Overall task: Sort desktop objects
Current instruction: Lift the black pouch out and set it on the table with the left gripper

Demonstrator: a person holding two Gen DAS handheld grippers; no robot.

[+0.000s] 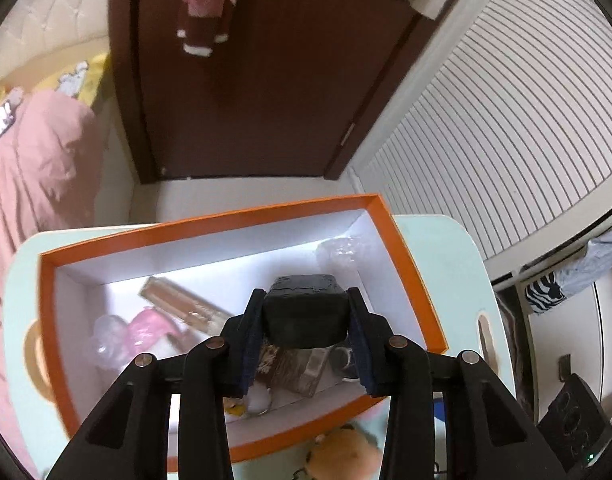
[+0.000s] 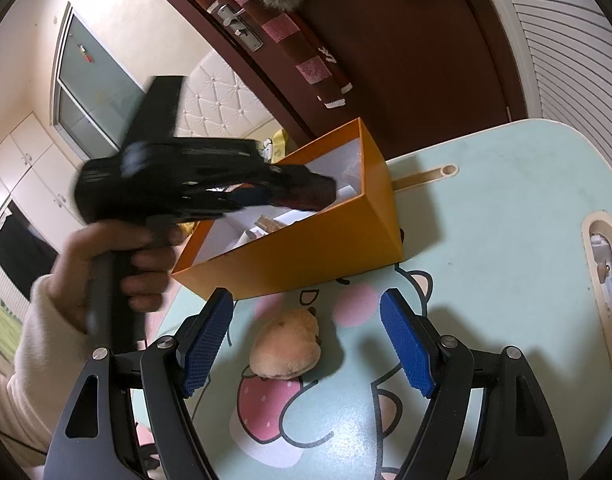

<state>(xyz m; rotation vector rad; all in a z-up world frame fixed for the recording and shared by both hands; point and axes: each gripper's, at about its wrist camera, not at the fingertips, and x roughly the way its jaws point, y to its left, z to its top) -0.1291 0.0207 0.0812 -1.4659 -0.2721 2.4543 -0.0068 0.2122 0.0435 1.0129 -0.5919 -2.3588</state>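
My left gripper (image 1: 306, 292) is shut on a dark, blocky object (image 1: 304, 314) and holds it over the open orange box (image 1: 210, 220). From the right wrist view, that gripper (image 2: 306, 192) reaches into the top of the orange box (image 2: 306, 256), with a person's hand (image 2: 118, 264) on its handle. In the box lie a pink item (image 1: 146, 328), a long brown item (image 1: 182, 300), clear plastic pieces (image 1: 342, 252) and a patterned brown item (image 1: 298, 368). My right gripper (image 2: 306, 300) is open, hovering over a tan plush toy (image 2: 286, 348) on the table.
The mint table (image 2: 506, 208) has a cartoon print and a cut-out handle slot (image 2: 606, 288) at its right edge. A brown door (image 1: 266, 80) and a white slatted panel (image 1: 506, 140) stand beyond the table. Pink bedding (image 1: 38, 168) lies to the left.
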